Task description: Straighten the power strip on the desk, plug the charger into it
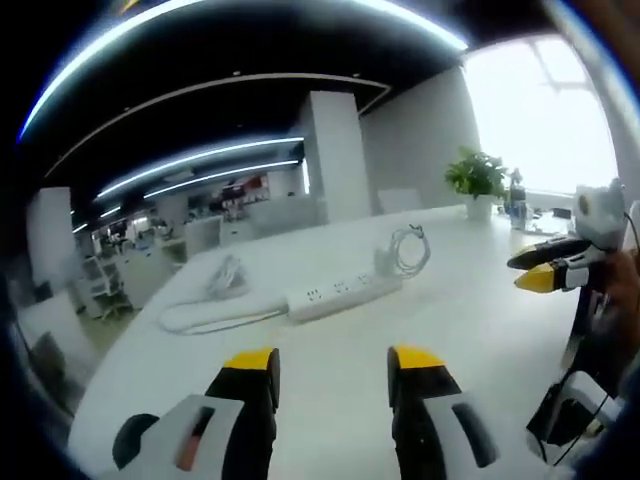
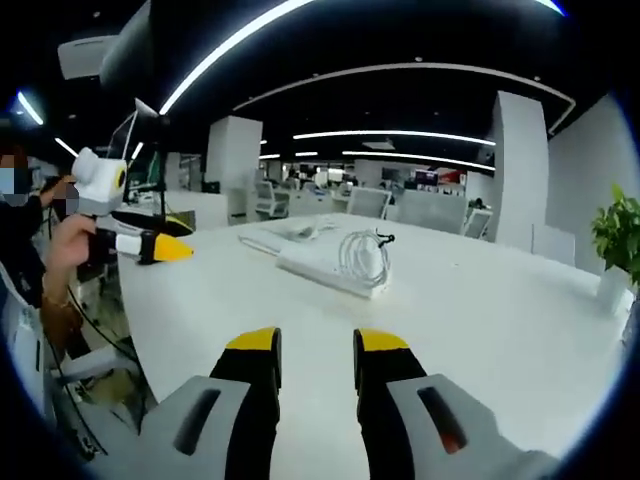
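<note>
Left hand-held gripper [image 1: 330, 370]: I hold it jaws apart, nothing in it, low over the table [image 1: 480, 330].
Right hand-held gripper [image 2: 315, 350]: slightly parted, nothing held.
Power strip [image 1: 340, 295]: lies askew mid-table, its cord [image 1: 215, 315] looping away.
Charger [image 1: 403, 252]: coiled cable, touching the strip's end.
Risk: nudging the strip may drag the charger or snag the cord.

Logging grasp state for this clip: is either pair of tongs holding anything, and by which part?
Nothing is held. Left tongs and right tongs are open over the desk, apart from the power strip and charger.
</note>
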`<state>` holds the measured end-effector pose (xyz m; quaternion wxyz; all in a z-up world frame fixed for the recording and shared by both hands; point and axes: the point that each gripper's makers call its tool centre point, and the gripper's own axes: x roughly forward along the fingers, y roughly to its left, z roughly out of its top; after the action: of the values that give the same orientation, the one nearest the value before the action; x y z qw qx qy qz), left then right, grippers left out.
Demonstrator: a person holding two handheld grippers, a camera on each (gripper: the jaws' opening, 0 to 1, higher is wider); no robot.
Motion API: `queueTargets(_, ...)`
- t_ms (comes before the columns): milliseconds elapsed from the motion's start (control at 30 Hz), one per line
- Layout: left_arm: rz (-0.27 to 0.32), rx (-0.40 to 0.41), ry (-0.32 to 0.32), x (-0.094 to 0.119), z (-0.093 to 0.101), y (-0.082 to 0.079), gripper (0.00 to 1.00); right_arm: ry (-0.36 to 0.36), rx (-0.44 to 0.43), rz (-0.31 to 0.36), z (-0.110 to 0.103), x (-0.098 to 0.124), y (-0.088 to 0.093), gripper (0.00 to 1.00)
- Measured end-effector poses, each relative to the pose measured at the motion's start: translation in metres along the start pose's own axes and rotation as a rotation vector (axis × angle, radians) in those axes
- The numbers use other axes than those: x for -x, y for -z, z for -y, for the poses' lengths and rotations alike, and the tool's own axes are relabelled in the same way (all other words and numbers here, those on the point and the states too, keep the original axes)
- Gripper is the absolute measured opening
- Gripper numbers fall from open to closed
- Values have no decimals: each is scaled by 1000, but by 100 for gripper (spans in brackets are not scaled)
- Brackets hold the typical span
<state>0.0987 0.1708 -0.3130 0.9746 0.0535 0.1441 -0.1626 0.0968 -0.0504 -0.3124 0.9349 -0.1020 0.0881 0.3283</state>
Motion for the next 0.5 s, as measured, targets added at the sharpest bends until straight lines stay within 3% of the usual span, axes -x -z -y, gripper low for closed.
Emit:
queueTargets(133,1,-2,-12,7,2,1,45,18,8,3,0,13,0,28)
queueTargets(267,-6,-9,-20,6,4,3,45,79,54,-14,3,22,6,28)
queueTargets(367,-23,-11,-43,6,6,8,46,57,33,0,-6,26,5,28)
queueTargets(500,-14,-5,-18,13,18,9,46,59,28,28,-14,35,0,28)
